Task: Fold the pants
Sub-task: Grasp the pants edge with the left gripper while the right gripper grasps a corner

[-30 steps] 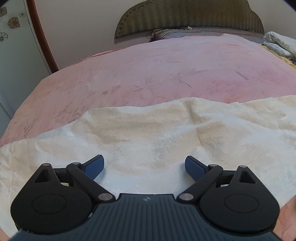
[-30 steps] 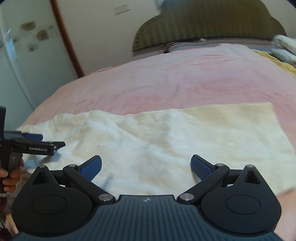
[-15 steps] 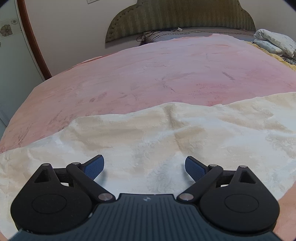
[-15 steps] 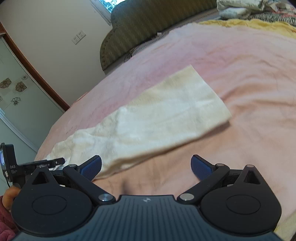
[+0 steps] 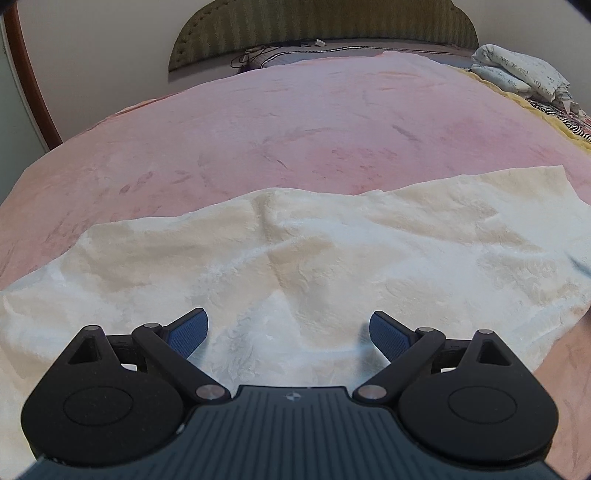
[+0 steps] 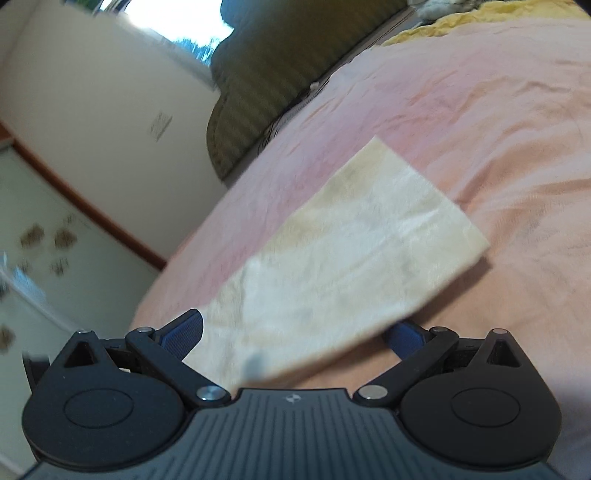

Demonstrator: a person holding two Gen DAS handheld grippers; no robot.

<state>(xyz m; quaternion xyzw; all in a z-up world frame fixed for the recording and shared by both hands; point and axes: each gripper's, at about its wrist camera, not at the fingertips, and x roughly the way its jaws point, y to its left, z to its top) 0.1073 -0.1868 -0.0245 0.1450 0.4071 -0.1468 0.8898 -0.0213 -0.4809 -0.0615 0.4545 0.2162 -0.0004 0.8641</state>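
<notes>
The cream pants (image 5: 295,266) are laid out long across the pink bedspread (image 5: 295,122), already narrowed to a single strip by the look of it, so I'd call this the moment before the next fold, end over end. From the right wrist view the strip runs away up the bed to a square-cut far end (image 6: 436,206), and its near part sits between the fingers of the right gripper (image 6: 295,338), jaws spread wide, nothing pinched; the picture is blurred, so I can't say whether the cloth touches the pads. The left gripper (image 5: 288,328) hovers over the rumpled middle, just as wide open, empty. Next, I reckon, each gripper needs a corner of one end, a clean close, then a carry to the other end. Green headboard (image 5: 325,26) beyond.
</notes>
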